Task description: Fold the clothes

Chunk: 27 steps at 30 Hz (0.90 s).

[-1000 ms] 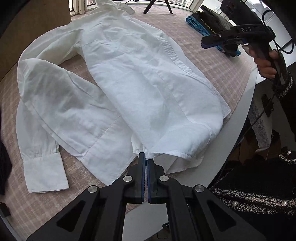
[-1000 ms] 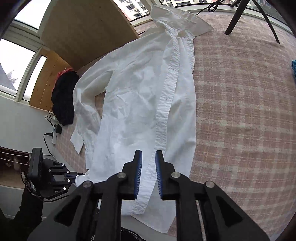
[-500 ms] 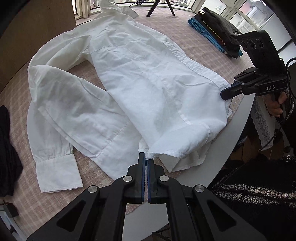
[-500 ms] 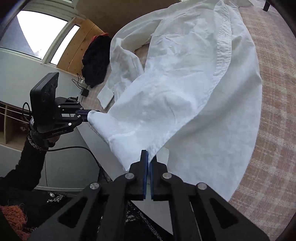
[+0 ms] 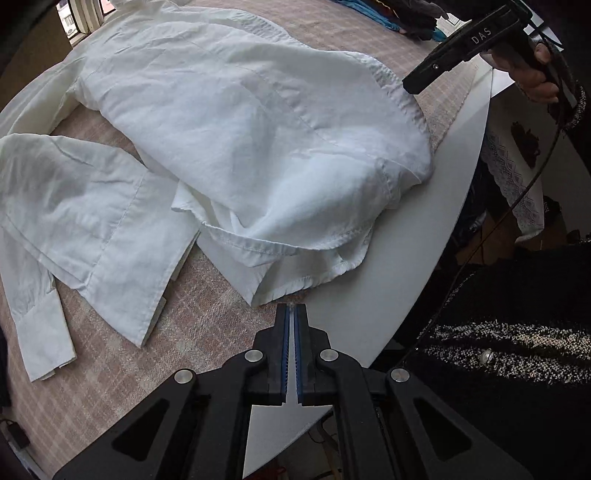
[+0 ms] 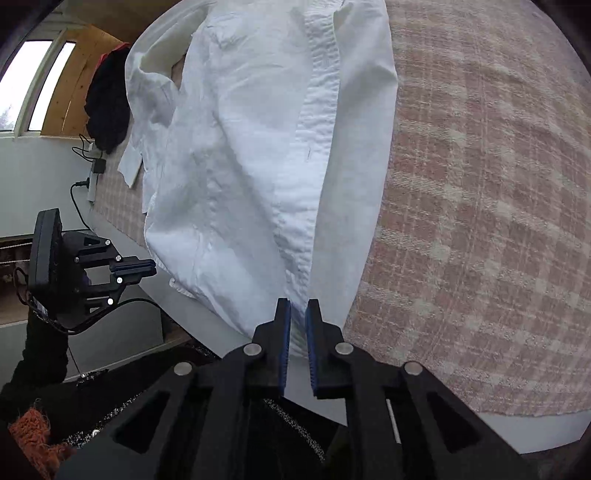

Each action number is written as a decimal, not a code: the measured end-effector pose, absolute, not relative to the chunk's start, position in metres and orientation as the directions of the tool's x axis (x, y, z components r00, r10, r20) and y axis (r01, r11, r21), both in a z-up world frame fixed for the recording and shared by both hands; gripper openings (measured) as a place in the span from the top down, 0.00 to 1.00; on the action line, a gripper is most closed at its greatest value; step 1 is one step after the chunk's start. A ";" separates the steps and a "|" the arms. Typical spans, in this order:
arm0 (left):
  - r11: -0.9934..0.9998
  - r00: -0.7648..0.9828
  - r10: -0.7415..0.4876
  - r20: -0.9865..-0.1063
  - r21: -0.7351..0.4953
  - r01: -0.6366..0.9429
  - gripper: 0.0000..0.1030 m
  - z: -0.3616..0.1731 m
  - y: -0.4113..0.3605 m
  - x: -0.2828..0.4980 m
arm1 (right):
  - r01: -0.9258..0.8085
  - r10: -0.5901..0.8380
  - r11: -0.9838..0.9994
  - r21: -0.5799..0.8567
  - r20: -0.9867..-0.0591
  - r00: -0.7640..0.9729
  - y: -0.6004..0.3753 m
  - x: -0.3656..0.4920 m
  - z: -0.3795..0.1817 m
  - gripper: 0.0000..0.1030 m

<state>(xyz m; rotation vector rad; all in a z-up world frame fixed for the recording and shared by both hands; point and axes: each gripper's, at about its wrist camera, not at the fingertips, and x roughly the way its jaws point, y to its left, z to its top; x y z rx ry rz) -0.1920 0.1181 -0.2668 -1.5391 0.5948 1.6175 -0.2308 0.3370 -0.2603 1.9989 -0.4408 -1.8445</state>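
Jaws of the left gripper (image 5: 291,308) were closed with nothing between them, their blue pads all but touching. The tips sat just on the near side of the hem of the white shirt (image 5: 240,122), close to it but not gripping it, above the line where the pink checked cloth (image 5: 207,295) met the bare white rim of the bench (image 5: 388,280).

On the right gripper (image 6: 298,306) the jaws had just been opening and stood slightly apart. The lower end of the shirt's button strip ran down into the narrow gap, with the pads not clamped on it. A hand (image 5: 535,74) held this gripper by its grip at the far right.

The shirt lay spread on the checked cloth, its collar end far away and its hem near the person. The near hem was bunched and doubled over, and part of it hung onto the bare bench rim. To the left, one sleeve lay folded back on itself, and its cuff (image 5: 40,343) rested flat at the near left.

Farther out, a dark garment (image 6: 107,103) lay at the far left end of the bench, below a window. Some folded clothes (image 5: 417,18) were stacked at the far right. A dark speckled jacket (image 5: 517,350) on the person filled the near right.
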 end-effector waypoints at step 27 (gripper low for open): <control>-0.821 -0.141 0.288 -0.947 -0.168 -0.546 0.77 -0.289 0.323 -0.175 | 0.351 -0.311 -0.897 0.269 -0.948 -0.071 0.333 -0.483 -0.256 0.97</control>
